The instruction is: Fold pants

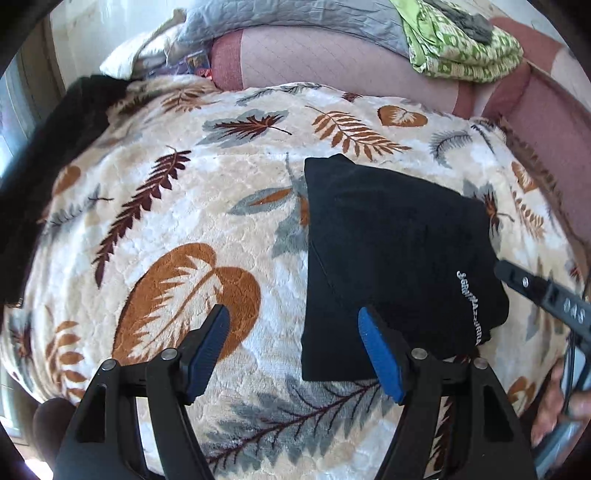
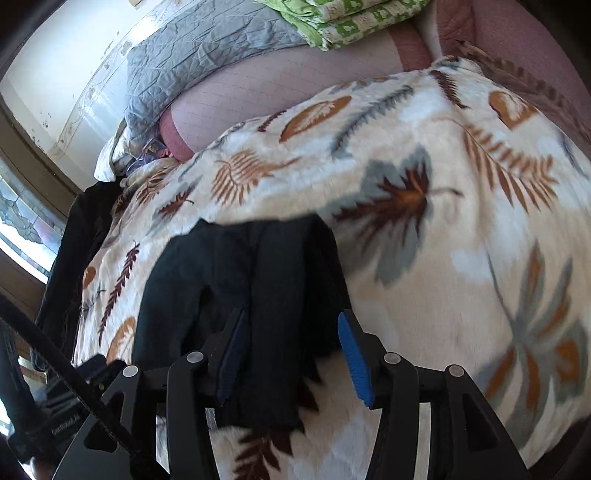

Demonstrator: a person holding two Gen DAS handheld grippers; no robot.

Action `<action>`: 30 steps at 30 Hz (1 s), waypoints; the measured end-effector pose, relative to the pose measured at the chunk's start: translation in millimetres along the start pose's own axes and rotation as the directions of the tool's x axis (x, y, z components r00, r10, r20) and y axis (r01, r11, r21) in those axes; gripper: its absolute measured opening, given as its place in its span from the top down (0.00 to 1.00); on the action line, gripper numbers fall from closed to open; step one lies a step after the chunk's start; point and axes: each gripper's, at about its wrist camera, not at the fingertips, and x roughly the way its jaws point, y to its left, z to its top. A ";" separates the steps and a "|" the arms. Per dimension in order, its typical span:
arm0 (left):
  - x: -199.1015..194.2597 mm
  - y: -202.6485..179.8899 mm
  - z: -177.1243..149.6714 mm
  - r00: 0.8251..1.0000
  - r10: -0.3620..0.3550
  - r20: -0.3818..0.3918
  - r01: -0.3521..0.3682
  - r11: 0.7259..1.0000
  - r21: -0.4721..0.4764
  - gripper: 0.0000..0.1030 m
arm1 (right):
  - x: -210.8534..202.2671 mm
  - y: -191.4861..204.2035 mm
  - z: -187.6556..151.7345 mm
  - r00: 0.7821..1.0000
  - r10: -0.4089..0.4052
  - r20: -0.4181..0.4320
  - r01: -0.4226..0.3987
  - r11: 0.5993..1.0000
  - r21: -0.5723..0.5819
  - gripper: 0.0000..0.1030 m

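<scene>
The black pants (image 1: pixel 391 254) lie folded into a compact bundle on the leaf-patterned blanket (image 1: pixel 166 206), with white lettering near their right edge. My left gripper (image 1: pixel 291 350) is open and empty, just in front of the bundle's near left corner. The right gripper's finger (image 1: pixel 543 291) reaches in at the bundle's right side. In the right wrist view the pants (image 2: pixel 243 280) lie between and ahead of my right gripper's (image 2: pixel 290 354) open blue pads (image 2: pixel 354 358); the jaws stand wide and are not closed on the cloth.
A dark garment (image 1: pixel 48 166) lies at the blanket's left edge. A grey quilted pillow (image 1: pixel 295 18) and folded green patterned bedding (image 1: pixel 461 48) sit on the pink mattress (image 1: pixel 314 62) behind. A window (image 2: pixel 26 221) is at left.
</scene>
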 end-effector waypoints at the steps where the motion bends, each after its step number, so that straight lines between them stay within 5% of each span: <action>1: -1.7 -1.8 -1.7 1.000 0.009 0.005 -0.009 1.000 0.004 0.27 | -1.9 -1.5 -8.2 1.000 -0.011 0.006 0.011 1.000 0.009 0.45; 16: -14.7 -9.9 -10.1 0.997 0.071 0.043 -0.072 0.996 0.043 0.26 | -3.9 10.5 -35.7 0.998 -0.061 0.009 0.061 0.997 -0.049 0.37; 30: -12.3 -9.0 -11.2 0.998 0.050 0.024 -0.051 0.998 0.040 0.25 | -1.3 10.8 -37.1 0.998 -0.066 -0.003 0.066 0.997 -0.045 0.32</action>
